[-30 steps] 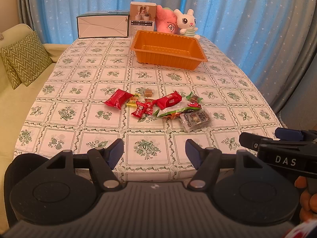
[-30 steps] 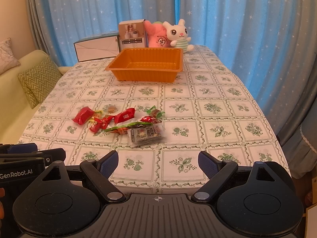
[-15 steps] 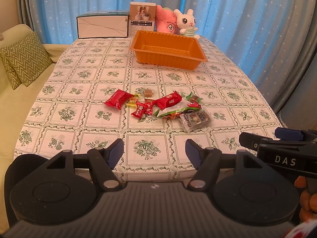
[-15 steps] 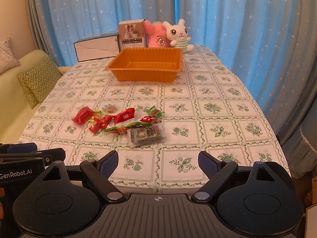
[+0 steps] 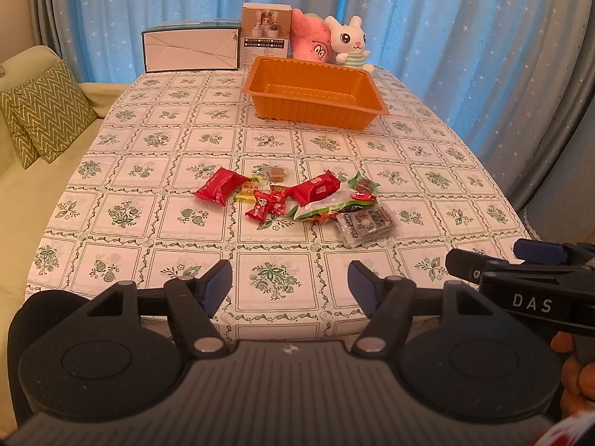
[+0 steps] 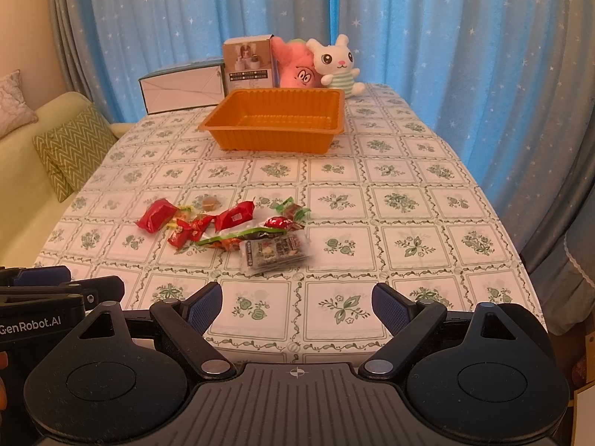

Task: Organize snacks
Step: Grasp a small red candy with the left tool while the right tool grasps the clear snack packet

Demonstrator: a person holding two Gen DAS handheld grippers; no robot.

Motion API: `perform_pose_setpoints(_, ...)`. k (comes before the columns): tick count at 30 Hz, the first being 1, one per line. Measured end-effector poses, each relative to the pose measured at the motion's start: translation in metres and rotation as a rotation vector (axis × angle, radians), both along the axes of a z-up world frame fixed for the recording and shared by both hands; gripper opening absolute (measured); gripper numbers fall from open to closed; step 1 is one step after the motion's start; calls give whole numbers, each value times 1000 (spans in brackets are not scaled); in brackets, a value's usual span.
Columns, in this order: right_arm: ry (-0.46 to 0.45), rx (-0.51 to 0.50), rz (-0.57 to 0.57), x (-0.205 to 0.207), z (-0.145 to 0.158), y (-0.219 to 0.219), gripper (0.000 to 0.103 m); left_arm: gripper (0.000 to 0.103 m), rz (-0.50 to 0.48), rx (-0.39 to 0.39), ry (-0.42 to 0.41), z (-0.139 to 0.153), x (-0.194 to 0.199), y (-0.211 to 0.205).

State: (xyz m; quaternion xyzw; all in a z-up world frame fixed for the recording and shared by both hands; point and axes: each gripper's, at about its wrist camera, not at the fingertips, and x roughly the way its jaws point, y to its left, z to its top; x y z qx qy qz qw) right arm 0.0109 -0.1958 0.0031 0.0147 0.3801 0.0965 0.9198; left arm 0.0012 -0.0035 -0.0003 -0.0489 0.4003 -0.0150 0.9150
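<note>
Several wrapped snacks lie in a loose heap mid-table: red packets, small red candies, a green-edged bag and a clear packet. An empty orange tray stands farther back. My left gripper hovers open over the near table edge, well short of the snacks. My right gripper is open too, at the near edge, right of the left one. Neither holds anything.
At the table's far end stand a white box, a small carton, a pink plush and a white bunny plush. A sofa with zigzag cushions lies left. Blue curtains hang behind and right.
The right wrist view has shifted very slightly; the snacks and tray have not moved, and both grippers stay open.
</note>
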Motion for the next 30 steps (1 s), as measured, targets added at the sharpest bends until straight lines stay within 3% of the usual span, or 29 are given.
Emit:
perform_pose_setpoints(14,19,-1,-2,12,-14,-3,88,67,-6,13,0,-6,19,7)
perform_pose_setpoints(26,42,33,5,47,-48,-1,88,66,-17,-2,74,-43,66,27)
perform_pose_setpoints(30,57,40,14,59,-57,5,88,60,-26,-5,84,-55,84,36)
